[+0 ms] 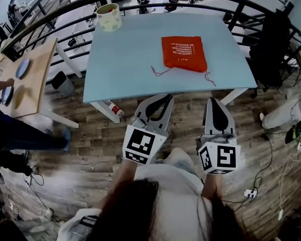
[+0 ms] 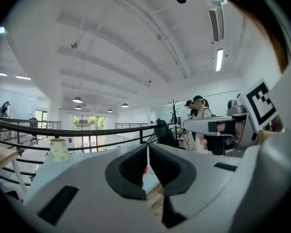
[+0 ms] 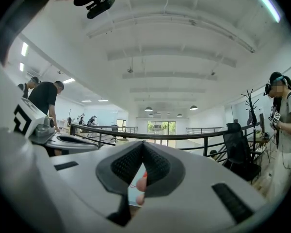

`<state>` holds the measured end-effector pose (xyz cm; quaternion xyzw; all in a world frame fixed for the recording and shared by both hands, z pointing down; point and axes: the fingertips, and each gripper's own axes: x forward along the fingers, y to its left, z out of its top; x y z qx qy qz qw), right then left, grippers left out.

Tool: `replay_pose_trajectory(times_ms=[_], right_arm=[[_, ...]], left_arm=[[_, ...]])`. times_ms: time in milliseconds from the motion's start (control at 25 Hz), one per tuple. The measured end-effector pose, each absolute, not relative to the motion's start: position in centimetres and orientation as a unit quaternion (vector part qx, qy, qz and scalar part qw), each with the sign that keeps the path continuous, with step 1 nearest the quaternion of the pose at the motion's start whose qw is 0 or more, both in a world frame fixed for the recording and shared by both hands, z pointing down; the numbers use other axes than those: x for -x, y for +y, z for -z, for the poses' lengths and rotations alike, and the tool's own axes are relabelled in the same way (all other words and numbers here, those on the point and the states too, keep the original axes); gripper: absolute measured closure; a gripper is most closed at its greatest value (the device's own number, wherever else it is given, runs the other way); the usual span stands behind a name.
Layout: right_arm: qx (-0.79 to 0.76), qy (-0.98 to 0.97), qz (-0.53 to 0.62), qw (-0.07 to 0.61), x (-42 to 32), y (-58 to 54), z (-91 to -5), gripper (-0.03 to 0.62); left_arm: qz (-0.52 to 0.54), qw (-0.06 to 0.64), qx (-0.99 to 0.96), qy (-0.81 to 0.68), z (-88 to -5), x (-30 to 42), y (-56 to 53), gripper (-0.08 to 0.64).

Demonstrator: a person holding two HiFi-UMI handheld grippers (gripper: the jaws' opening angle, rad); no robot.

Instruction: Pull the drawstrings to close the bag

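Note:
An orange-red drawstring bag (image 1: 184, 53) lies flat on the light blue table (image 1: 120, 69), right of its middle. One thin cord (image 1: 160, 72) trails off the bag's near left corner, another cord (image 1: 209, 78) off its near right corner. My left gripper (image 1: 167, 98) and right gripper (image 1: 213, 101) hover side by side just off the table's near edge, over the wooden floor, pointing level at the bag. Both are shut with nothing between the pads. In the left gripper view the left gripper's (image 2: 148, 145) tips meet, and a sliver of the bag (image 2: 145, 170) shows below them. The right gripper's (image 3: 143, 143) tips also meet.
A pale patterned cup (image 1: 109, 17) stands at the table's far left corner. A black railing (image 1: 50, 19) curves behind the table. A wooden side table (image 1: 32, 74) with blue plates is at left, a bottle (image 1: 113, 108) lies on the floor, and a dark chair (image 1: 273, 44) stands at right.

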<state>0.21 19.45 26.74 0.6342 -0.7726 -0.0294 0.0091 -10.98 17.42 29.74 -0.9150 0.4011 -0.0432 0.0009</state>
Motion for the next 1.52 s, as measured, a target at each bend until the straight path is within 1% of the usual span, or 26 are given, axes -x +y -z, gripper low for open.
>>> replay_pose_trajectory(times_ms=[440, 1000, 1520], right_arm=[[-0.640, -0.768, 0.010, 0.012, -2.1, 15.8, -28.0, 0.568], [-0.640, -0.768, -0.002, 0.025, -6.5, 6.1, -29.0, 0.568], [-0.634, -0.771, -0.019, 0.067, -10.5, -1.1, -31.9, 0.567]], left_arm=[[0.053, -0.016, 0.909, 0.412, -31.3, 10.8, 14.1, 0.534], [0.066, -0.022, 0.905, 0.420, -31.8, 7.6, 4.5, 0.534], [0.096, -0.056, 0.893, 0.436, -35.3, 5.8, -3.2, 0.532]])
